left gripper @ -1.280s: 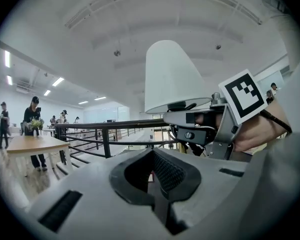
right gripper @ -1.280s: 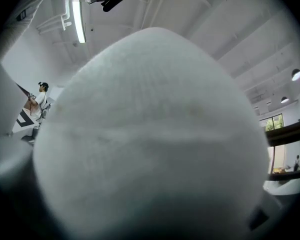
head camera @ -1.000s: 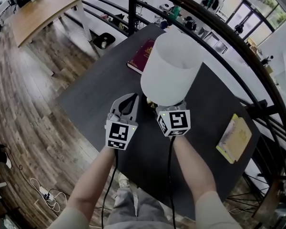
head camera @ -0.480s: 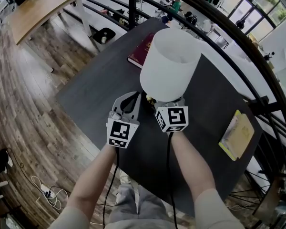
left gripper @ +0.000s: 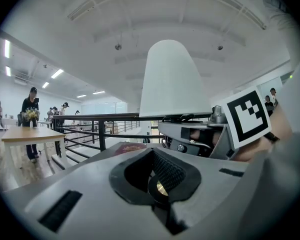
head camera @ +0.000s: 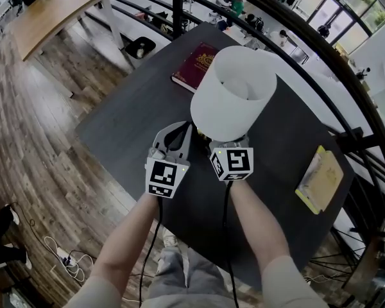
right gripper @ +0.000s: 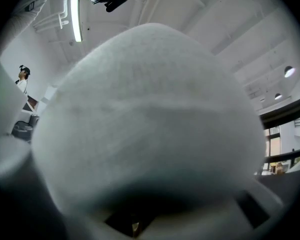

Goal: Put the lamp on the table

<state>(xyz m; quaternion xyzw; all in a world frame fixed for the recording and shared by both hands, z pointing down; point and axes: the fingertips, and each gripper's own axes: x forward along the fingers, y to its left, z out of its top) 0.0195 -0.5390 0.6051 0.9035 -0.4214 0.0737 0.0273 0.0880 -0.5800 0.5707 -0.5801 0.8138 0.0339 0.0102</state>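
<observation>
Dark table, white lamp upright

Bare table left of the lamp; red book behind it; yellow book far right; railing beyond.

Matt white lamp shade, perhaps cloth; matt dark table; glossy wooden floor
</observation>
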